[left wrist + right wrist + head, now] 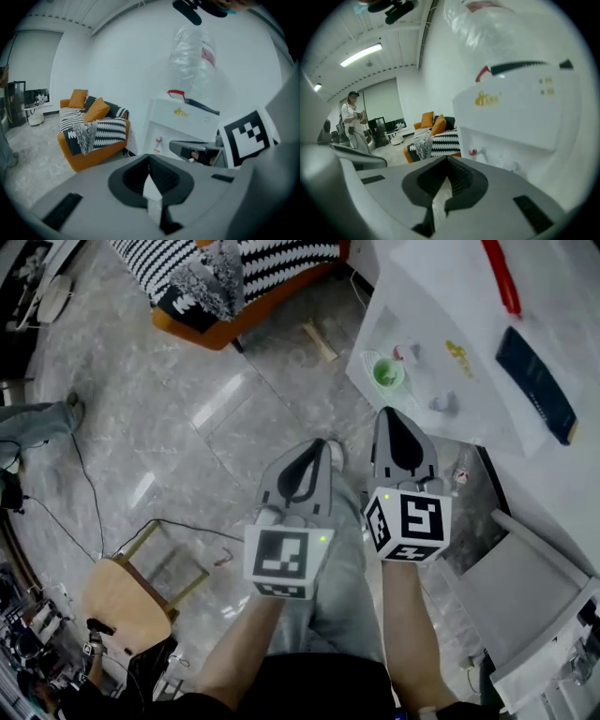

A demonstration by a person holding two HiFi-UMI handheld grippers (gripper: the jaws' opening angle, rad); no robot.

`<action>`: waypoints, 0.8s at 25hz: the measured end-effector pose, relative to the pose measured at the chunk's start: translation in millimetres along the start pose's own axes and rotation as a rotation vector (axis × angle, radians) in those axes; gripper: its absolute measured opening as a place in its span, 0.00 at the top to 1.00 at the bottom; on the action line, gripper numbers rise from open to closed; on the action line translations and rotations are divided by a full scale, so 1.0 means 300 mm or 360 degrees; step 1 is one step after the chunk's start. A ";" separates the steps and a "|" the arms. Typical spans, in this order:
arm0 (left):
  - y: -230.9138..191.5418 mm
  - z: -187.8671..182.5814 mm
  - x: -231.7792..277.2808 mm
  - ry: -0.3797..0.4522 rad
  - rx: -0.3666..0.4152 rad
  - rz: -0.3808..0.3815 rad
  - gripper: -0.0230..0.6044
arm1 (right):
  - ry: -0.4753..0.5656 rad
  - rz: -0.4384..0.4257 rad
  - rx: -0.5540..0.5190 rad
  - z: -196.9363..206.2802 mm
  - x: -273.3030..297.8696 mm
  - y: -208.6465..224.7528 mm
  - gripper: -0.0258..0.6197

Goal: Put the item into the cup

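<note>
Grey L gripper (317, 448), R gripper (390, 418); black fingers (165, 177); b/w marker cubes (281, 562); grey trousers (343, 589).
</note>
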State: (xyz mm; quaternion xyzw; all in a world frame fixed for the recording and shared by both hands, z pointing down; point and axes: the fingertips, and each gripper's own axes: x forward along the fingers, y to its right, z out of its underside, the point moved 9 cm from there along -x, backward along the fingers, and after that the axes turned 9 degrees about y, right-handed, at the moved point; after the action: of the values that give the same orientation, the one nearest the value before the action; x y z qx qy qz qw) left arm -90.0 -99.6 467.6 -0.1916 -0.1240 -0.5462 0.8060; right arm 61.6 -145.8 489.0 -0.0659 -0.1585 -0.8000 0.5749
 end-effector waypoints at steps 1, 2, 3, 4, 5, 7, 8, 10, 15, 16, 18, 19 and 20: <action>0.017 -0.033 -0.034 0.0023 0.0009 0.0010 0.94 | 0.0032 -0.0016 -0.0012 -0.052 -0.036 -0.018 0.95; 0.037 -0.066 -0.064 0.0048 0.0027 0.0027 0.94 | 0.0066 -0.0028 -0.0023 -0.105 -0.069 -0.032 0.95; 0.058 -0.097 -0.094 0.0068 0.0047 0.0047 0.94 | 0.0097 -0.0037 -0.0032 -0.157 -0.104 -0.044 0.95; 0.080 -0.126 -0.127 0.0080 0.0060 0.0066 0.94 | 0.0123 -0.0044 -0.0040 -0.206 -0.143 -0.056 0.95; 0.102 -0.154 -0.164 0.0085 0.0062 0.0082 0.94 | 0.0143 -0.0051 -0.0043 -0.250 -0.186 -0.071 0.95; 0.140 -0.208 -0.239 0.0102 0.0057 0.0112 0.94 | 0.0172 -0.0067 -0.0050 -0.329 -0.267 -0.101 0.95; 0.157 -0.238 -0.264 0.0129 0.0060 0.0121 0.94 | 0.0192 -0.0081 -0.0063 -0.368 -0.297 -0.110 0.95; 0.192 -0.304 -0.293 0.0210 0.0057 0.0136 0.94 | 0.0244 -0.0119 -0.0126 -0.448 -0.341 -0.122 0.95; 0.274 -0.405 -0.450 0.0333 0.0026 0.0135 0.94 | 0.0308 -0.0175 -0.0250 -0.565 -0.521 -0.202 0.95; 0.287 -0.432 -0.474 0.0371 0.0044 0.0138 0.94 | 0.0331 -0.0172 -0.0260 -0.589 -0.550 -0.212 0.95; 0.313 -0.484 -0.524 0.0450 0.0101 0.0126 0.94 | 0.0374 -0.0134 -0.0245 -0.629 -0.612 -0.227 0.95; 0.324 -0.506 -0.551 0.0489 0.0121 0.0103 0.94 | 0.0393 -0.0100 -0.0221 -0.644 -0.644 -0.235 0.95; 0.333 -0.526 -0.577 0.0527 0.0132 0.0077 0.94 | 0.0411 -0.0068 -0.0196 -0.656 -0.676 -0.243 0.95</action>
State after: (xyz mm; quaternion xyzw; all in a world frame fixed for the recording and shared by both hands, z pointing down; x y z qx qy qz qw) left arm -63.3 7.4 238.2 -0.0685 -0.0073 -0.5452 0.8355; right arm 75.0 -7.2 232.5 0.0059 -0.0353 -0.8221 0.5683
